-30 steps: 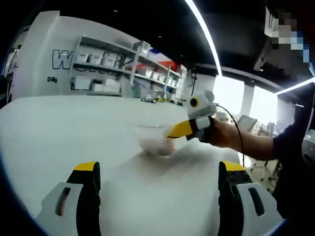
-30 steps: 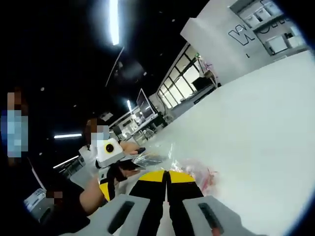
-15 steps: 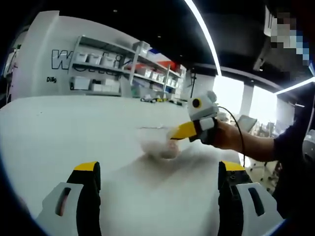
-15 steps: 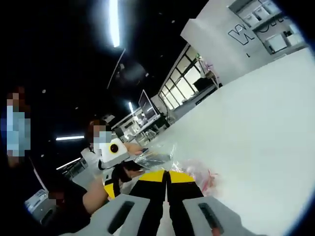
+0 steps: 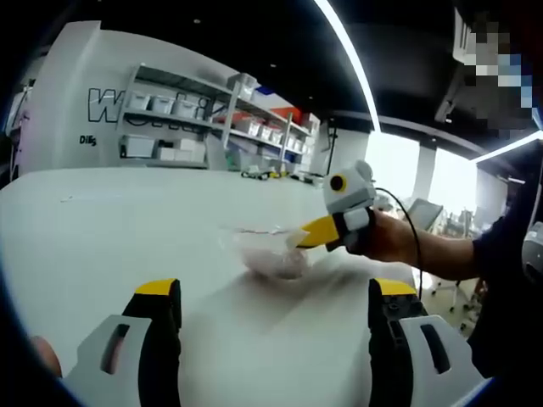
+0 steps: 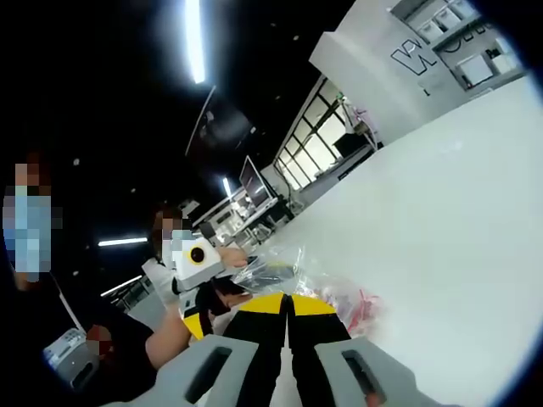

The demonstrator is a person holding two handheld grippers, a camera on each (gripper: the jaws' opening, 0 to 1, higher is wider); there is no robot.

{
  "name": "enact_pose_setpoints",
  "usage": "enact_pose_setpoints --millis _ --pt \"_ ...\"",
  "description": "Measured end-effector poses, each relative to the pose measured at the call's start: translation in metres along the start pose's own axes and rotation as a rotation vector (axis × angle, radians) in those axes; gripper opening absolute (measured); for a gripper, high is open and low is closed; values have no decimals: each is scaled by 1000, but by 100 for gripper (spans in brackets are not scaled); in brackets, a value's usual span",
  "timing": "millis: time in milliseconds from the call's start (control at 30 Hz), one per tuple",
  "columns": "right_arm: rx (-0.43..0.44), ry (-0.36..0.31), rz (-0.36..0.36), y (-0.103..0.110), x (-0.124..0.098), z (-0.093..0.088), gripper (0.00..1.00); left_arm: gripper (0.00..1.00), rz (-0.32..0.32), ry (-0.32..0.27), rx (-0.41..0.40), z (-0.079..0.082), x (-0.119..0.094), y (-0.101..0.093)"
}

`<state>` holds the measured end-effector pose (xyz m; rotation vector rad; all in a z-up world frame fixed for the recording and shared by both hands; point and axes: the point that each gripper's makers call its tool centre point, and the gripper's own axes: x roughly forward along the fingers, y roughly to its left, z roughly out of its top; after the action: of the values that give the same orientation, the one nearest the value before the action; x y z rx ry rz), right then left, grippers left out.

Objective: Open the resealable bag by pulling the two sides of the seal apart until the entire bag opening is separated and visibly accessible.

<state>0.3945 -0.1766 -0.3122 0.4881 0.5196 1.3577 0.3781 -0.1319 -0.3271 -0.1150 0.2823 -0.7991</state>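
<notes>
Bag (image 5: 271, 250) lying on white table (image 5: 127, 229), clear plastic, with pinkish contents inside, well ahead of left gripper (image 5: 265, 315). In right gripper view, same bag (image 6: 327, 292) just beyond the yellow tips, crinkled and clear with pink-red bits showing through.

Right gripper (image 5: 299, 235) reaching in from the right of left gripper view, yellow tips pressed together on the bag's upper edge, pinching it. Held by a hand (image 5: 392, 239) with a dark sleeve behind. In its own view, right gripper (image 6: 288, 298) with jaws closed flat against each other, no gap between the yellow tips.

Left gripper with jaws spread wide, nothing between them, apart from the bag. Seen also in right gripper view (image 6: 199, 318), at the left, held in a hand (image 6: 170, 339).

Shelves (image 5: 195, 119) with bins against the far wall behind the table. Ceiling light strip (image 5: 348, 59) overhead.
</notes>
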Motion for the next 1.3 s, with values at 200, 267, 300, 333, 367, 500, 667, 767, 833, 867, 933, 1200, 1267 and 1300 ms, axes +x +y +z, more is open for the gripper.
enact_pose_setpoints --millis 200,267,300,333,367,500,667,767,833,867,933,1200,1267,1300 --pt "10 -12 6 3 -1 1 0 89 -5 -2 -3 0 2 -2" --pt "12 -13 5 4 -1 0 0 88 -8 -1 -3 0 3 -2" --pt "14 -17 7 4 -1 0 0 88 -8 -2 -3 0 3 -3" --pt "18 -20 9 4 -1 1 0 87 -9 -3 -2 1 4 -3" --pt "20 -23 10 4 -1 1 0 86 -10 -5 -1 1 4 -3" --pt "26 -25 11 4 -2 -1 0 81 -15 -13 -4 3 6 -4" --pt "37 -33 12 4 -4 -2 0 78 -23 -11 -3 2 10 -6" --pt "40 -37 12 5 -5 -3 0 76 -28 -16 -2 3 11 -6" --pt "45 -40 12 5 -6 -3 0 75 -27 -18 0 4 13 -7" --pt "48 -40 13 5 -6 -4 0 75 -29 -18 1 4 14 -7" --pt "49 -43 13 6 -6 -5 0 74 -30 -17 1 4 15 -8" --pt "69 -58 18 9 -9 -6 0 72 -30 -18 13 5 21 -7" --pt "72 -61 19 9 -9 -5 0 71 -26 -21 18 6 22 -6" --pt "74 -60 20 9 -9 -6 0 70 -22 -25 25 7 22 -5"
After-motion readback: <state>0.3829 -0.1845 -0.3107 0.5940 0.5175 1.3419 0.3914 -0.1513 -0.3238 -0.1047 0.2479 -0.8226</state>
